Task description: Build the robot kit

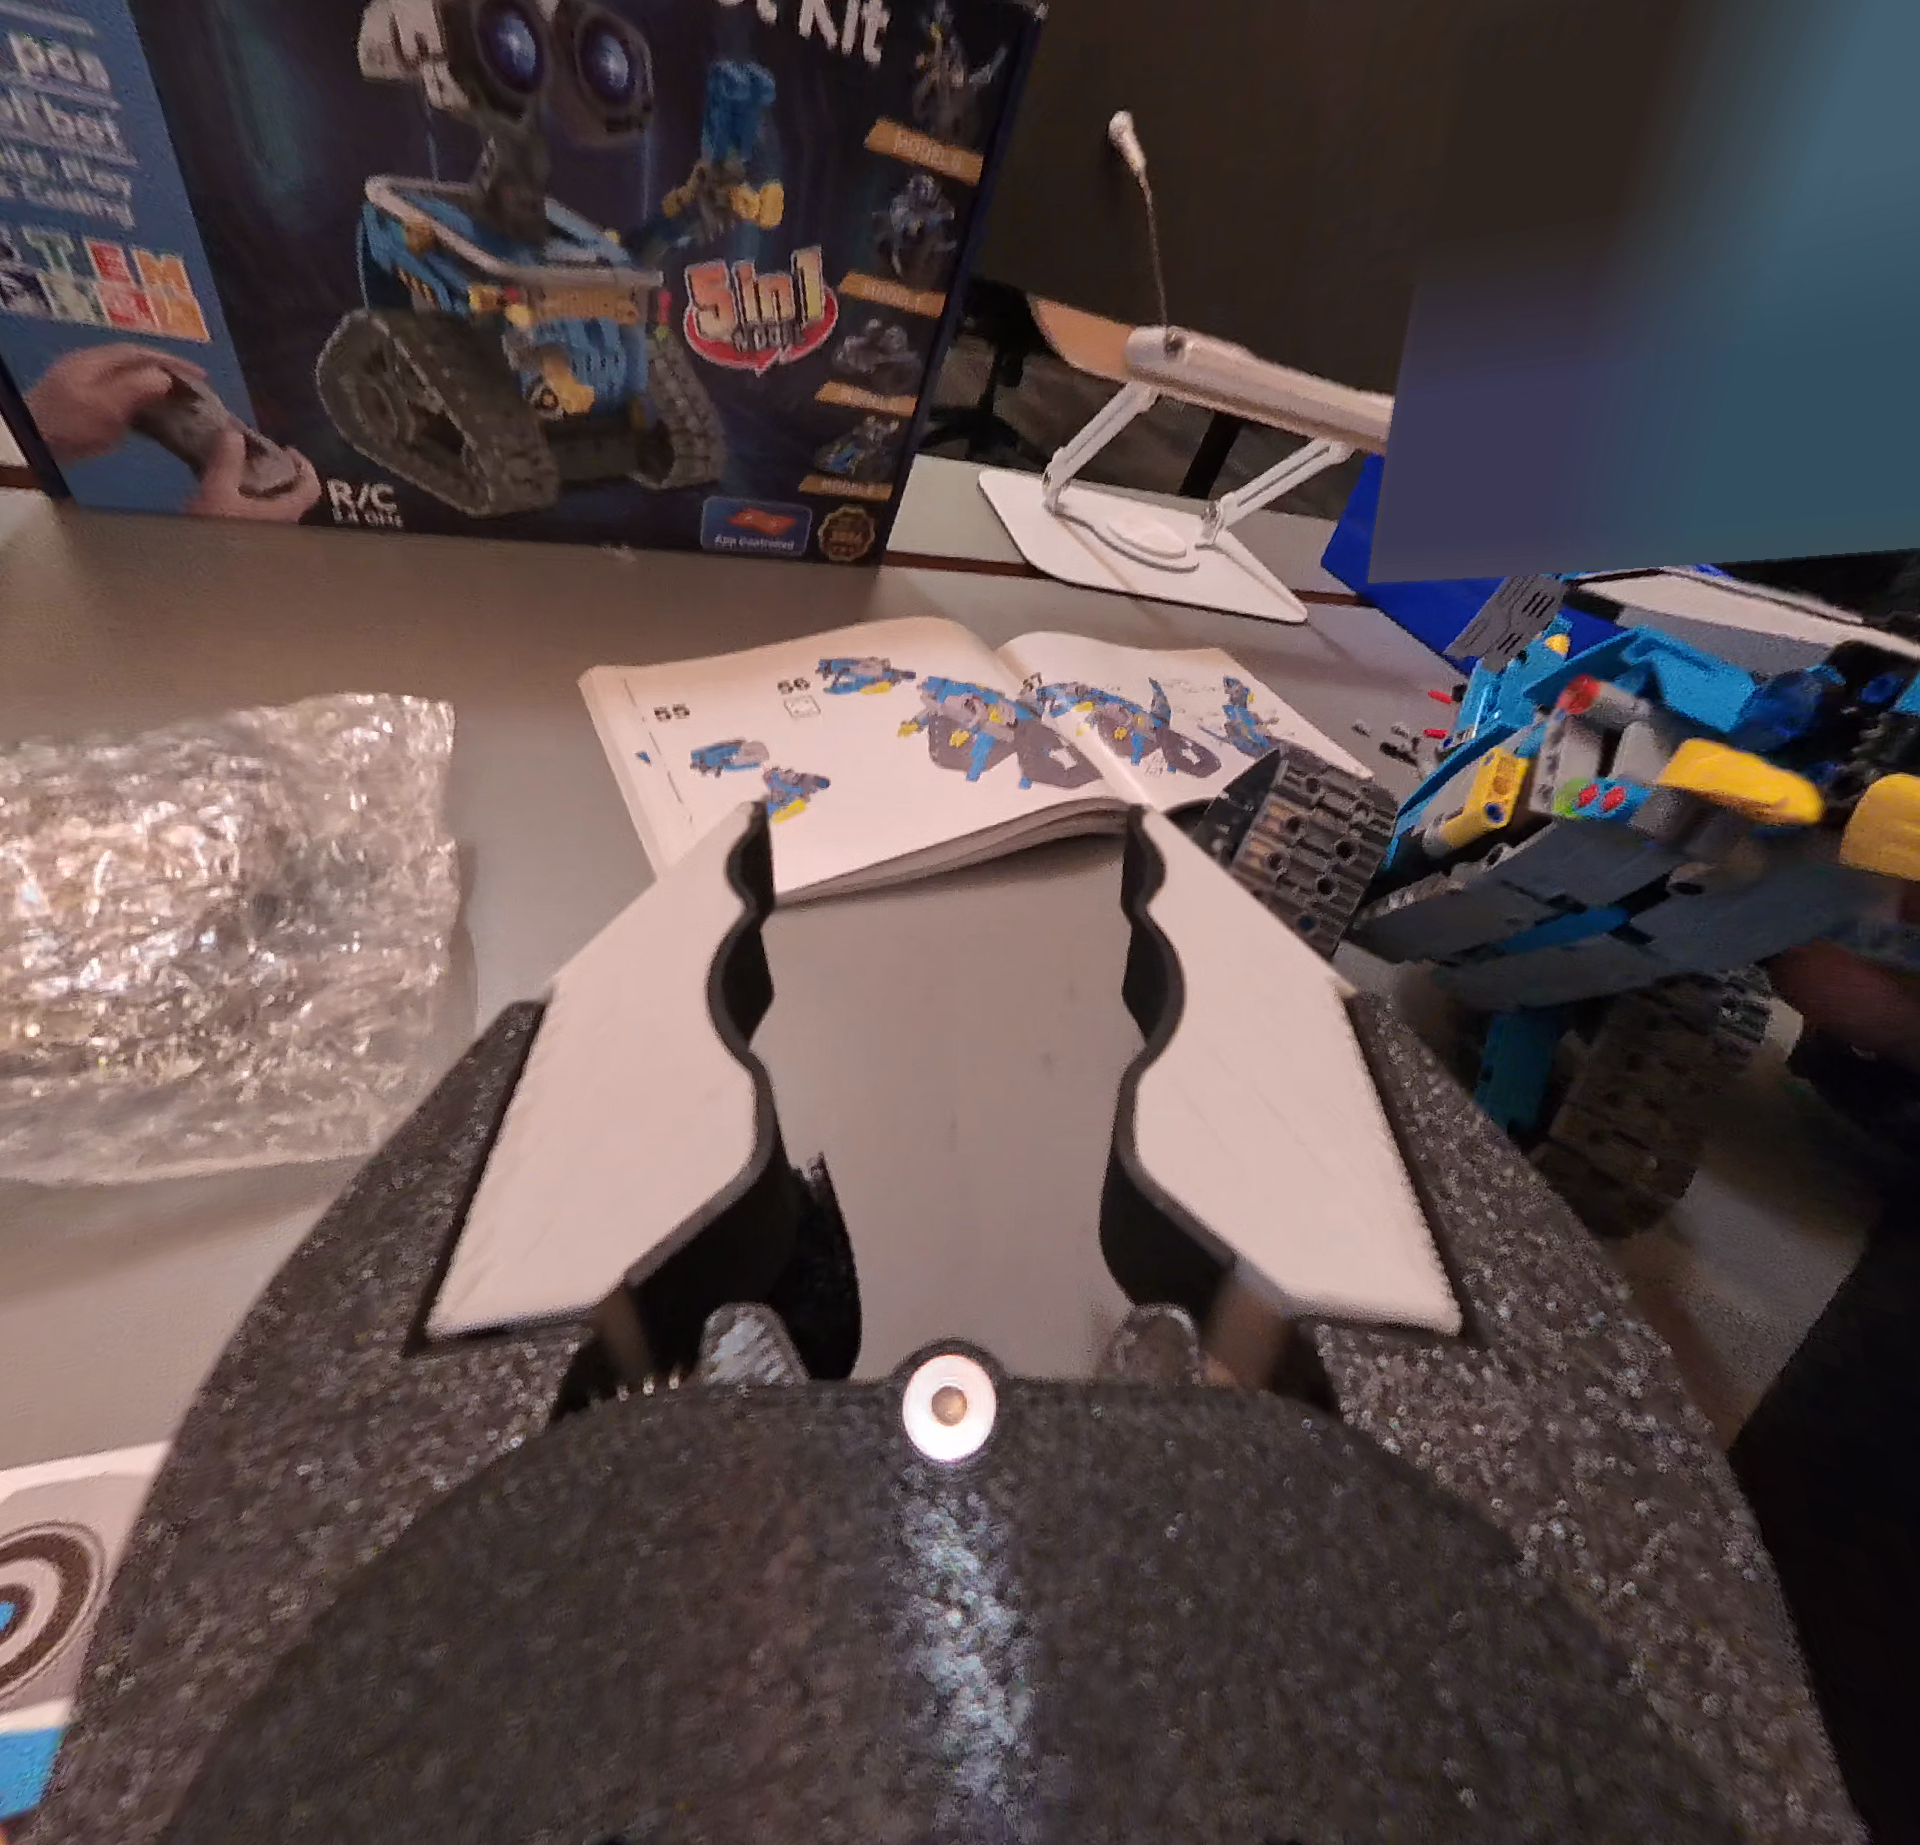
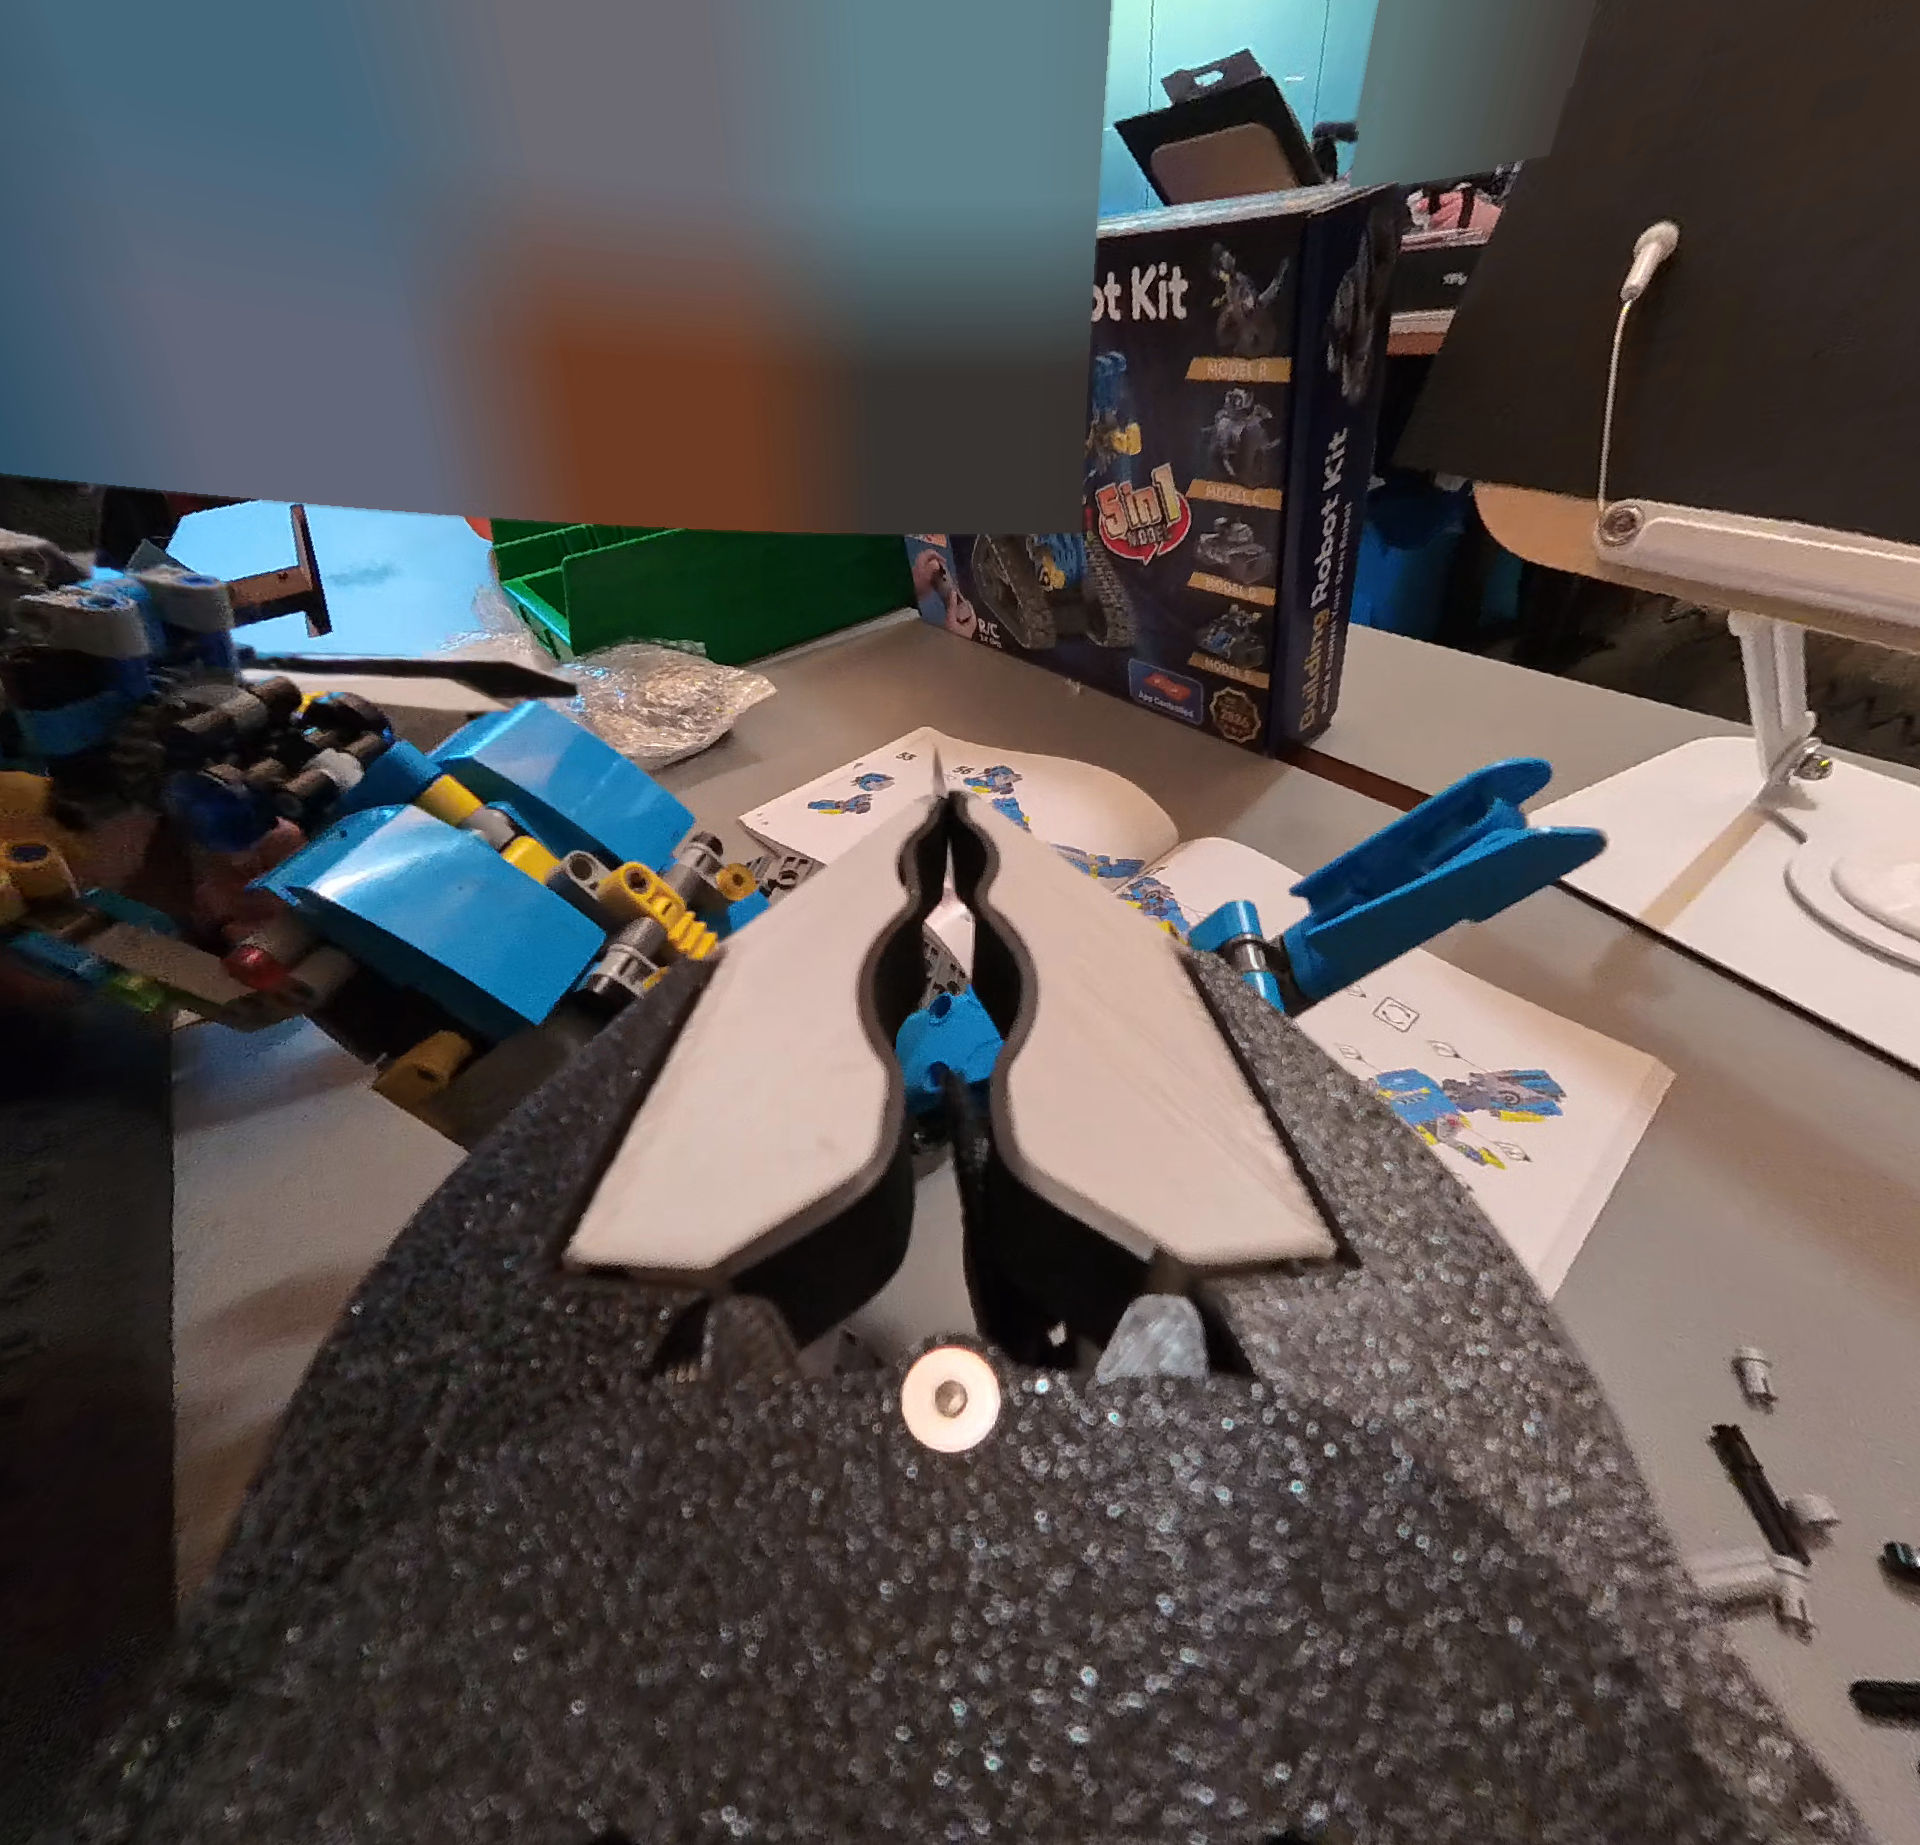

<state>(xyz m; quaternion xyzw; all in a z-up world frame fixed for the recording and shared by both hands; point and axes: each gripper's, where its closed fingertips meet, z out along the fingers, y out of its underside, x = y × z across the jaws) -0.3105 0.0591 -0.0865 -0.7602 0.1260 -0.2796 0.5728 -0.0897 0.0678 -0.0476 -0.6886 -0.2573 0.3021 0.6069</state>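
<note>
My left gripper [image 1: 948, 839] is open and empty, a little above the grey table [image 1: 260, 590], its fingers pointing at an open instruction booklet [image 1: 935, 746]. A blue, yellow and grey brick robot model with black tracks [image 1: 1621, 829] is just right of it, tilted. In the right wrist view my right gripper [image 2: 948, 808] is shut, fingertips touching, with a blue brick piece [image 2: 940, 1052] caught in the hollow between its fingers. A blue claw-like arm [image 2: 1434, 860] sticks out to the right from behind the right finger. The model [image 2: 416, 881] lies close to its left.
The kit's dark box [image 1: 540, 237] stands at the back, also in the right wrist view [image 2: 1226, 465]. A crumpled clear plastic bag [image 1: 208, 922] lies left. A white laptop stand [image 1: 1174, 465] is back right. A green tray [image 2: 675, 580] and small loose parts [image 2: 1766, 1504] are on the table. About 25 centimetres separates my left fingertips from my right.
</note>
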